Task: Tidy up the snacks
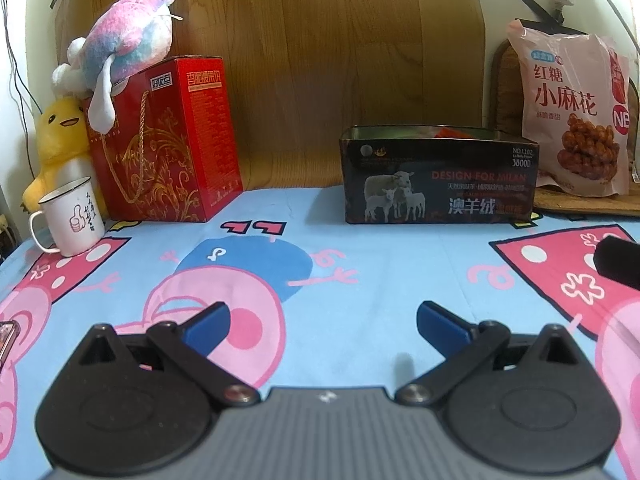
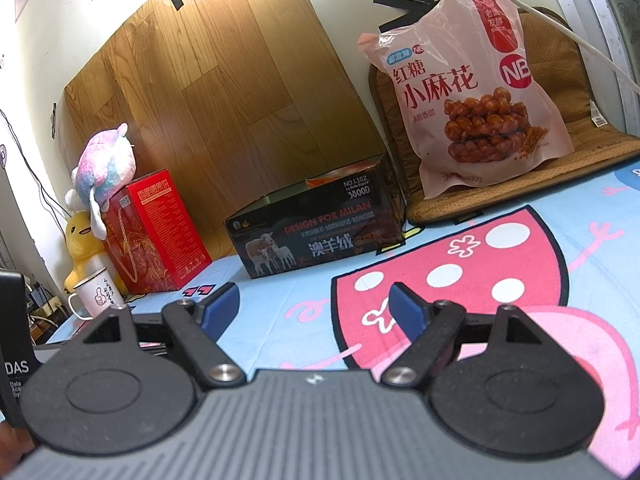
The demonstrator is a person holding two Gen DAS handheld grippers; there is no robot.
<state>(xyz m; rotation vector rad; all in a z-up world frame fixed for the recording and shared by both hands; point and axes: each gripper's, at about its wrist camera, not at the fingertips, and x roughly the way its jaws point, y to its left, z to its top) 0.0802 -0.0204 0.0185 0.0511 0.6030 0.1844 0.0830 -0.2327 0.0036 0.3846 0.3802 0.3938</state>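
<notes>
Both of my grippers hang low over the cartoon-printed blue and pink cloth (image 1: 360, 264) that covers the table. On my left gripper (image 1: 323, 322) the jaws stand wide apart with only bare cloth between the blue pads; on my right gripper (image 2: 316, 308) the jaws are likewise spread wide and grip nothing. A dark edge of the right gripper shows at the right border of the left wrist view.

Ahead, at the back of the table, sits an open dark box (image 1: 438, 178) printed with sheep, with something orange showing just above its rim; I cannot tell what else it holds. Just right of the box, a large pink snack bag (image 2: 476, 92) with a picture of fried dough twists stands leaning back on a brown woven mat (image 2: 440, 208), which rises behind it.

Well to the left of the box stands a red gift box (image 1: 168, 140) with a rope handle. A pink-and-blue plush toy (image 1: 124, 40) lies on top of it, a yellow plush duck (image 1: 60, 136) sits beside it, and a white enamel mug (image 1: 70, 216) with a thumbs-up drawing stands in front of the duck. A wood-grain panel (image 1: 320, 60) leans on the wall behind.
</notes>
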